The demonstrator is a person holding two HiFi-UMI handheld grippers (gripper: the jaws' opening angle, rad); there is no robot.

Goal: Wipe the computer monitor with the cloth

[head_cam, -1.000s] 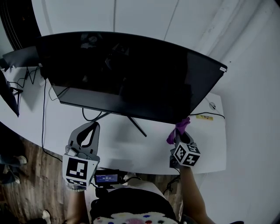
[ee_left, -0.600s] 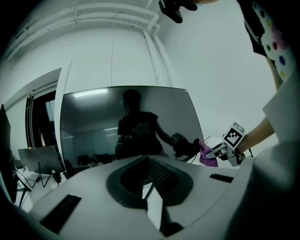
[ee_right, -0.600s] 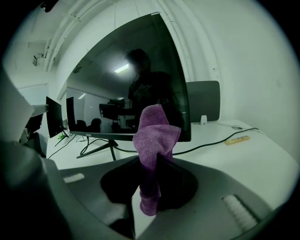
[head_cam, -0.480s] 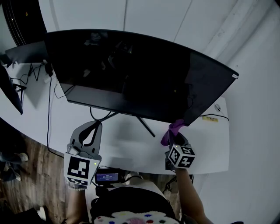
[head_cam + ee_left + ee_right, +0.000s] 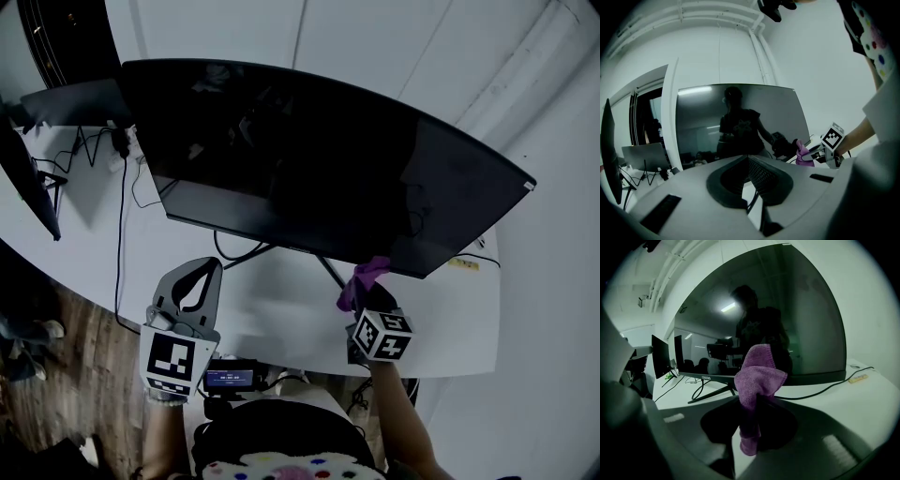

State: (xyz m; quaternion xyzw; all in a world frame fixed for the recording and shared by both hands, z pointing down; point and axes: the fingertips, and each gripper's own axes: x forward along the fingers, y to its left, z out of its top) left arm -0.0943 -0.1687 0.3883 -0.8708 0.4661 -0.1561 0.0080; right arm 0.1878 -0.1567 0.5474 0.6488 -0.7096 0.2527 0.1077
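the wide monitor (image 5: 319, 159) now stretches farther right of the right tool (image 5: 367, 298) than a second ago, standing on the white bench (image 5: 272, 314) just ahead and above it. that tool pinches the purple cloth (image 5: 364, 278); the left tool (image 5: 202, 272), closed and empty, lies farther off.
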